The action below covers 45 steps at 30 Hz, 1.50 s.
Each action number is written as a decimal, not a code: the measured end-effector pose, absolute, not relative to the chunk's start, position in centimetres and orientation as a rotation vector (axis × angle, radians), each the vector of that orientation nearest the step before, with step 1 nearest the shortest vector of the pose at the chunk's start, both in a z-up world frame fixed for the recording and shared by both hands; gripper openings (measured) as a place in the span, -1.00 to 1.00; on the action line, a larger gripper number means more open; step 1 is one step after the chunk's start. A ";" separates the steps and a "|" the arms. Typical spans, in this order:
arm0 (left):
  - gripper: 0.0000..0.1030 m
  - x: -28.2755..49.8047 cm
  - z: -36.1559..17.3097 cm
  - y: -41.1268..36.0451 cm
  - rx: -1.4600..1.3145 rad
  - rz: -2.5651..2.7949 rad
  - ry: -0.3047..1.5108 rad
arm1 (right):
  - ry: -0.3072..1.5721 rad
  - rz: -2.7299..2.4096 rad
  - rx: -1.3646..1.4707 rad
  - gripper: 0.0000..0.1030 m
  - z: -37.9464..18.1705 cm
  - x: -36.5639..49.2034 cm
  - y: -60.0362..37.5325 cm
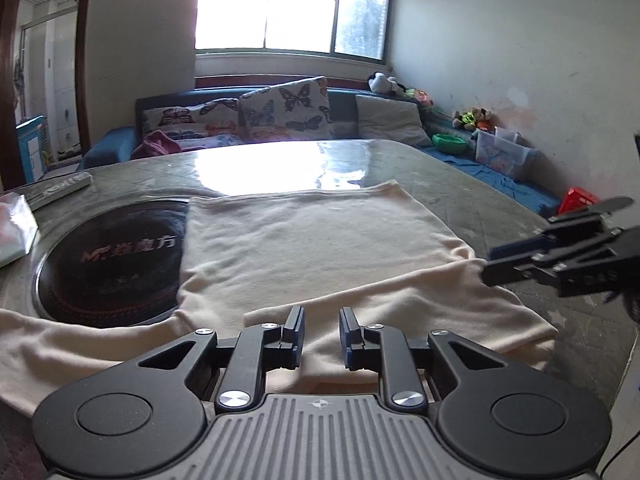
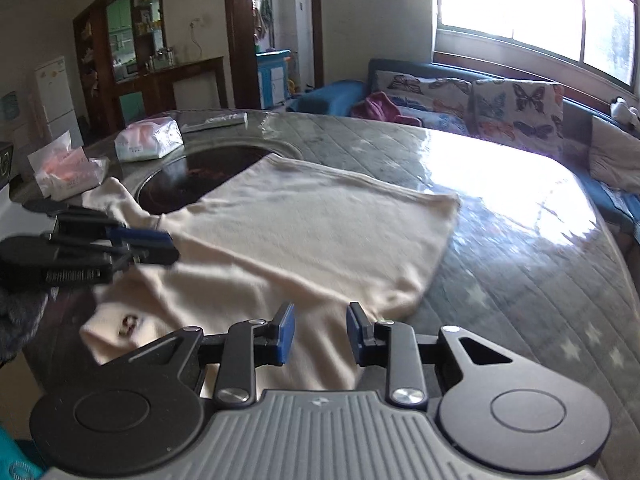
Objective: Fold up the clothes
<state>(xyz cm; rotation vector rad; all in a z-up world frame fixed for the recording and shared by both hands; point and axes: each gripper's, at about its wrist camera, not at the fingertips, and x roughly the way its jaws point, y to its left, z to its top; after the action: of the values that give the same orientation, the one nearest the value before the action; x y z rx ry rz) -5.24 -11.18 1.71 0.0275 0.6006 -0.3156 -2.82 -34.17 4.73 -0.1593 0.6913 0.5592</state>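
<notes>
A cream knit garment (image 1: 312,248) is lying spread on the worktop (image 1: 500,192), its left sleeve draping past the inset cooktop (image 1: 116,264). Soft, light and limp, it is probably best pinched at hems or sleeve ends. The left hand-held gripper (image 1: 322,334) is hovering narrowly parted and empty; the right hand-held gripper (image 2: 322,334) is likewise hanging parted, holding nothing.

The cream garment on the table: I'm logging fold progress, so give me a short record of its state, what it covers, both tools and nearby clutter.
garment: cream top, spread flat on the quilted table cover, near part folded over
covers: right part of the round black cooktop
left sleeve: stretched out toward the left edge
left tool: open, above the near edge, gripping nothing
right tool: open, above the near right corner
clutter: tissue packs, remote
</notes>
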 end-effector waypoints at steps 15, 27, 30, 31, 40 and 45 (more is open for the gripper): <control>-0.53 -3.1 0.5 -10.1 0.044 -0.229 0.621 | 0.729 0.558 -0.179 -0.48 2.5 -1.5 -33.0; -0.56 -3.4 0.8 -10.3 0.082 -0.201 0.573 | 0.725 0.559 -0.191 -0.48 2.5 -1.5 -32.9; -0.45 -4.0 1.6 -10.3 0.075 -0.187 0.552 | 0.726 0.558 -0.191 -0.48 2.6 -1.5 -32.9; -0.45 -4.2 1.7 -10.4 0.074 -0.202 0.552 | 0.726 0.559 -0.189 -0.48 2.7 -1.5 -32.9; -0.47 -5.7 1.3 -12.0 0.091 -0.305 0.562 | 0.689 0.637 -0.195 -0.48 4.5 -1.5 -30.4; -0.46 -5.8 1.4 -10.7 0.073 -0.250 0.571 | 0.698 0.687 -0.217 -0.48 3.9 -1.3 -28.0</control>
<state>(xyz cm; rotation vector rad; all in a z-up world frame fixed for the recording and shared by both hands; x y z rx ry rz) -5.83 -10.73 1.40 0.0729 0.5708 -0.2500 -1.25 -27.97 3.87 -0.2167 0.6984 0.6871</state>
